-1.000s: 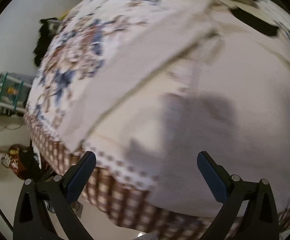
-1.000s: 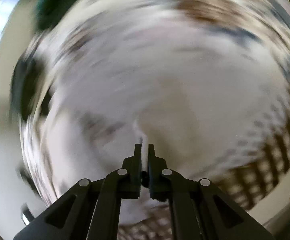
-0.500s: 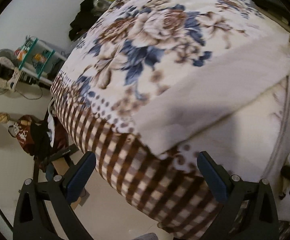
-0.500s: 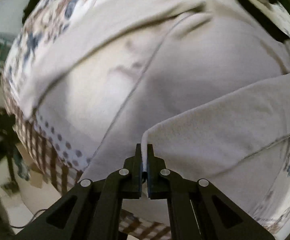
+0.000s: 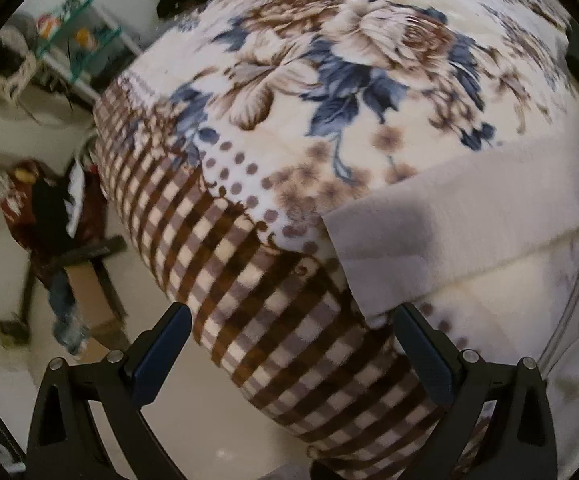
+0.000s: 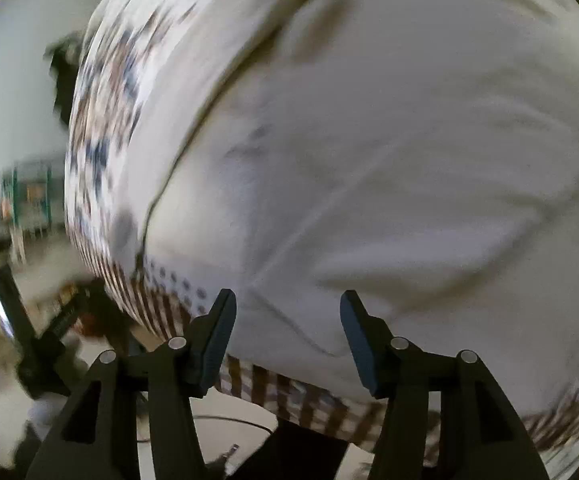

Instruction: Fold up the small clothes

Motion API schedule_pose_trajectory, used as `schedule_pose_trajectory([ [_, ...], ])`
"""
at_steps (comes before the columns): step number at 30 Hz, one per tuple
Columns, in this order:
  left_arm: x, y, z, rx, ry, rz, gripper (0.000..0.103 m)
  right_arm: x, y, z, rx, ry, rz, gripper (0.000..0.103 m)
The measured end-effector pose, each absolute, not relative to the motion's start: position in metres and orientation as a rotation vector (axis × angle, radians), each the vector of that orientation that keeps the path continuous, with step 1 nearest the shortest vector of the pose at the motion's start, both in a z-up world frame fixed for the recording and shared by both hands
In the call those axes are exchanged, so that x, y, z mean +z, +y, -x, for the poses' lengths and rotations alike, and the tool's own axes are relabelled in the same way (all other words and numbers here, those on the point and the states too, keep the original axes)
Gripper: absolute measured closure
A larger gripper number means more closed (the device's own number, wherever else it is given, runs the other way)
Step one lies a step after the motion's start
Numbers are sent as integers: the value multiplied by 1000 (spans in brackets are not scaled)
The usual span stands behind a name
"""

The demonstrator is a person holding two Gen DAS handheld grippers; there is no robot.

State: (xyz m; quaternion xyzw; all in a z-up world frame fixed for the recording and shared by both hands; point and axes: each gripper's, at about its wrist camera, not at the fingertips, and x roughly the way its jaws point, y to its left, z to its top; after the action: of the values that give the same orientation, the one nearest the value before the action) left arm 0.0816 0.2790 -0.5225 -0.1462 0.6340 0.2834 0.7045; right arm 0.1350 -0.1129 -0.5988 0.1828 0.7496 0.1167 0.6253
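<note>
Pale cream fleece garment lies spread flat on the plush floral blanket with brown-and-cream checked border, which drapes over the edge of what looks like a bed. Right gripper points steeply down above the garment's near part, close to the blanket's checked edge; its jaws are opening, blue-grey pads apart, nothing between them, the cloth lying loose below. A thin seam line on the garment runs diagonally from just ahead of these fingers up and away to the right; a folded layer shows as a soft ridge right of centre. Left gripper hangs over the blanket's checked border, jaws wide apart and empty. From it, the garment lies ahead and to the right: one long flat strip of it, a sleeve or a folded edge, cannot tell which, runs slantwise from near the right-hand pad up toward the right rim, its squared end nearest the fingers. Judgement: the left gripper is the nearer to that free end, the right one nearer the body of the garment, so the strip's end is the likely next pick. Dark clutter and a green rack on the floor beyond, blurred.
</note>
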Motion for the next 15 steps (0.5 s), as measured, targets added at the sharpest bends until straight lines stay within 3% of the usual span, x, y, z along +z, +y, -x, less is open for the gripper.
schedule_pose_trajectory([
  [7, -567, 320, -82, 488, 1349, 889, 0, -591, -194, -137, 53, 1704, -449, 47],
  [9, -577, 322, -87, 458, 1315, 975, 6, -586, -211, -139, 9, 1696, -464, 46],
  [11, -586, 319, -100, 450, 1306, 973, 14, -584, -225, -142, -20, 1685, -483, 47],
  [13, -594, 309, -117, 469, 1339, 875, 36, -585, -230, -143, -36, 1683, -487, 47],
  [15, -598, 302, -129, 480, 1382, 787, 44, -587, -229, -145, -45, 1680, -481, 46],
])
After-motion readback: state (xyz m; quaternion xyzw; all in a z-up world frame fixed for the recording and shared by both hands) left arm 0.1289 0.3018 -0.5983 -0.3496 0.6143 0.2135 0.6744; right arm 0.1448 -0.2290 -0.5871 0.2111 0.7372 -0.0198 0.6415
